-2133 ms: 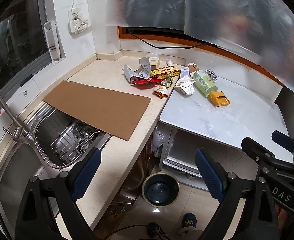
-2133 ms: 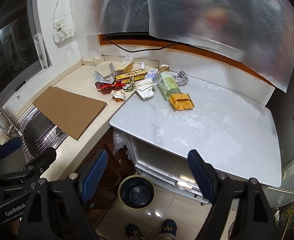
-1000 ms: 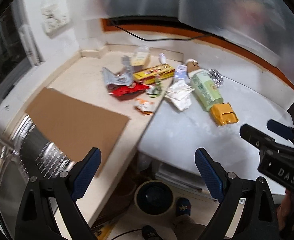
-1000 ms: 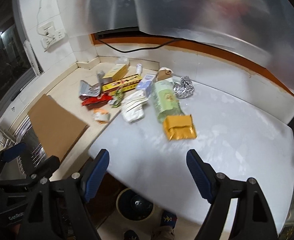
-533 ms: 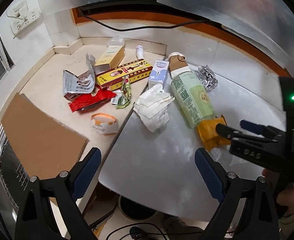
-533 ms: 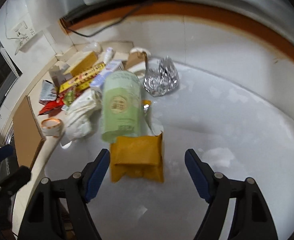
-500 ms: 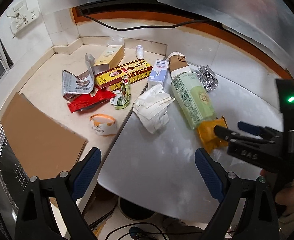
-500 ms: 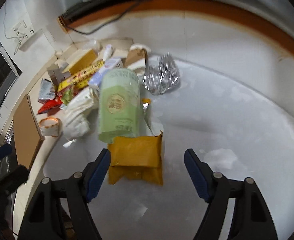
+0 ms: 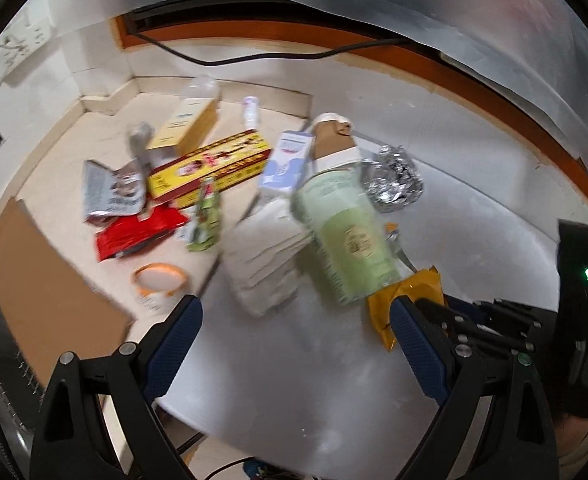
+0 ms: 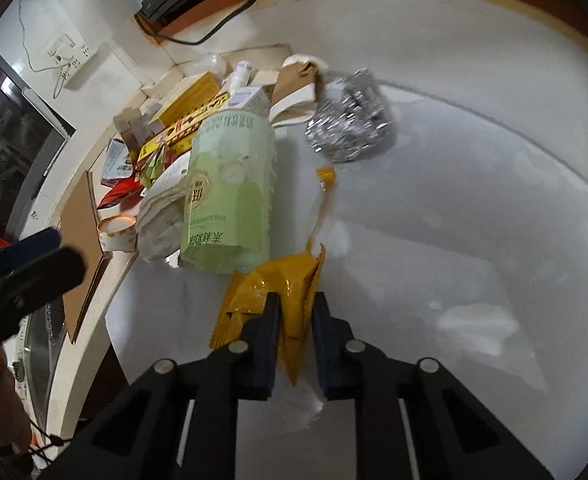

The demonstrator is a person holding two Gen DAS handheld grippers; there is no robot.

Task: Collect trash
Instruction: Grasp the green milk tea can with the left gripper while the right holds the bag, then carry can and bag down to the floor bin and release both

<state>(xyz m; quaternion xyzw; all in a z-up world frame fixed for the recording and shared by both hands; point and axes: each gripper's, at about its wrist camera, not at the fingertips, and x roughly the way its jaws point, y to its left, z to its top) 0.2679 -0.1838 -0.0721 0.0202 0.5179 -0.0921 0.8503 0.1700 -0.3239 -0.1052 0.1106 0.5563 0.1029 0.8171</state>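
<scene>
White tabletop point(image 10: 474, 240) is carrying the litter pile. I'm closing my right gripper point(image 10: 296, 308) on the yellow wrapper point(image 10: 270, 288) beside the green pack point(image 10: 230, 196); my left gripper point(image 9: 294, 344) is hovering with jaws wide apart.

White tiled wall point(image 9: 94, 64), wall socket point(image 10: 68, 54), white tabletop point(image 10: 474, 240), beige counter point(image 9: 66, 168)
</scene>
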